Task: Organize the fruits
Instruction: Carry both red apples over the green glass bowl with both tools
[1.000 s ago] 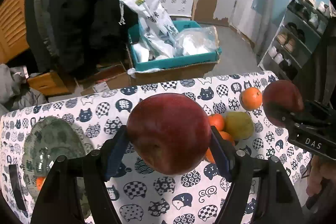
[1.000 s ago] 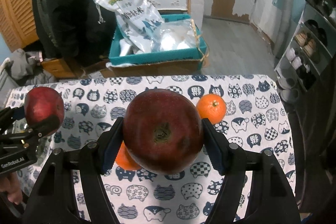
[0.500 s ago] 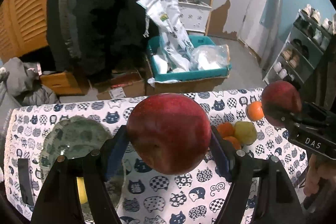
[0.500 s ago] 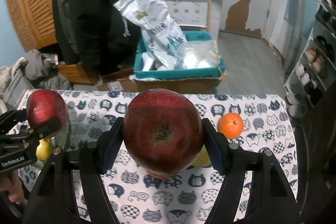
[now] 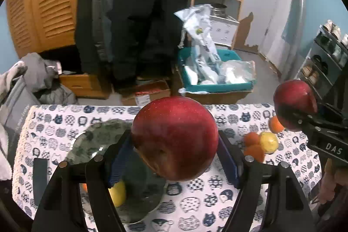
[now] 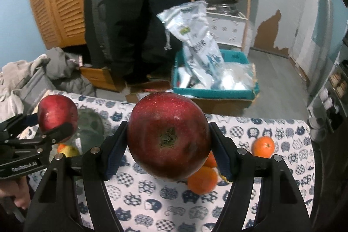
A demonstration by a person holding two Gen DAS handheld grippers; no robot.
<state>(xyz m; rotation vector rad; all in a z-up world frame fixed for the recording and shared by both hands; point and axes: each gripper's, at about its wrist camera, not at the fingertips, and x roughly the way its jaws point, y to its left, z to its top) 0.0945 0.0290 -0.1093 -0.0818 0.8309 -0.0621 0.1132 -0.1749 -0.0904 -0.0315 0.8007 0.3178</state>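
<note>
Now lifted higher than a second ago, the left tool stays clamped on a red apple above the green plate, which holds a yellow fruit, possibly a lemon. The right tool grips a second apple, calyx facing the camera, over the oranges on the worktop.

Dark red apples; orange tangerine; mottled green plate; white worktop cloth printed with navy cats.
</note>
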